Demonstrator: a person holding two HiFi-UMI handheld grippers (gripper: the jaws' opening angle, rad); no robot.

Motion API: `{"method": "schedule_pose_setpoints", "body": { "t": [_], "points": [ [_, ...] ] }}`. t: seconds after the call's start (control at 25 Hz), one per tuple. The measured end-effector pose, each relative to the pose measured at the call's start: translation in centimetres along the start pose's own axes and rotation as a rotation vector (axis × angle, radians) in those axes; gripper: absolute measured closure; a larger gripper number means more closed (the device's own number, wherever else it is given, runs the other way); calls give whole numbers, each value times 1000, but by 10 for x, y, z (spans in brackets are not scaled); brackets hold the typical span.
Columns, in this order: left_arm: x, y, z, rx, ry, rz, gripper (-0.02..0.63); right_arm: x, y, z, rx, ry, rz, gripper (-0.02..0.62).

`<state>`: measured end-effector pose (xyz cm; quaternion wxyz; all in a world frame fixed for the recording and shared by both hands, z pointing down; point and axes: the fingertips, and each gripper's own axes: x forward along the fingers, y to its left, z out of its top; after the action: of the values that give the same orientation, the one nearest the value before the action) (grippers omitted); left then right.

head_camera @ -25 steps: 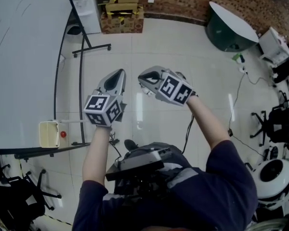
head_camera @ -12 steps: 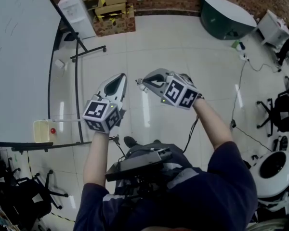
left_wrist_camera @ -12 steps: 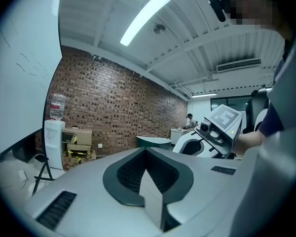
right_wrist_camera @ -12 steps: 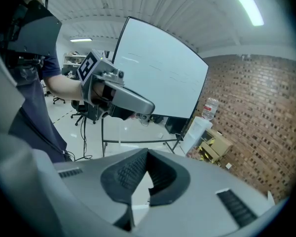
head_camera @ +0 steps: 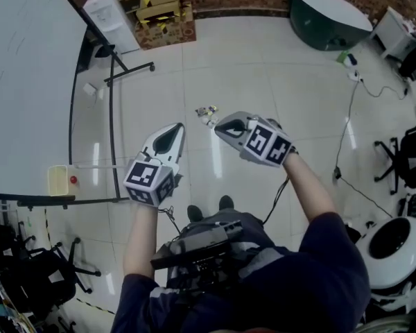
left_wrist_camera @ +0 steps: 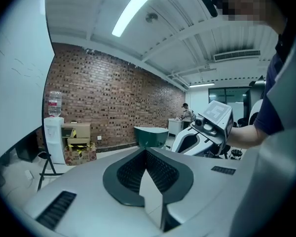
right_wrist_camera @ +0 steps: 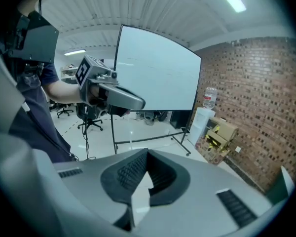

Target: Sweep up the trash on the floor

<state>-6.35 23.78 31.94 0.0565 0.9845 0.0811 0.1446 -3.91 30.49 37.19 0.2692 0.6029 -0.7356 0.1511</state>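
A small heap of trash lies on the white tiled floor, just beyond the tips of both grippers in the head view. My left gripper is held out over the floor, shut and empty; its own view shows the jaws closed together. My right gripper is beside it, also shut with nothing in it, its tip nearest the trash; its jaws meet in its own view. No broom or dustpan shows in any view.
A wheeled whiteboard with a yellow tray stands at the left. A water dispenser and cardboard boxes line the brick wall. A green round table, cables and office chairs are at the right.
Both grippers have shifted lower in the head view as the person moved over the floor. The trash, hidden behind the right gripper before, now shows just ahead of the tips.
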Motion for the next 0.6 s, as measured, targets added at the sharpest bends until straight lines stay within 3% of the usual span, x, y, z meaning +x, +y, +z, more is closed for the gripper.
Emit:
{"method": "schedule_pose_setpoints", "body": {
  "t": [0.2,0.6],
  "points": [
    [-30,-15,-15,88,38,-24,606,-3,28,-7,66,-14,20,588],
    [-103,-17,-45,57,35,-81,606,13,106,1,81,57,8,588]
  ]
}}
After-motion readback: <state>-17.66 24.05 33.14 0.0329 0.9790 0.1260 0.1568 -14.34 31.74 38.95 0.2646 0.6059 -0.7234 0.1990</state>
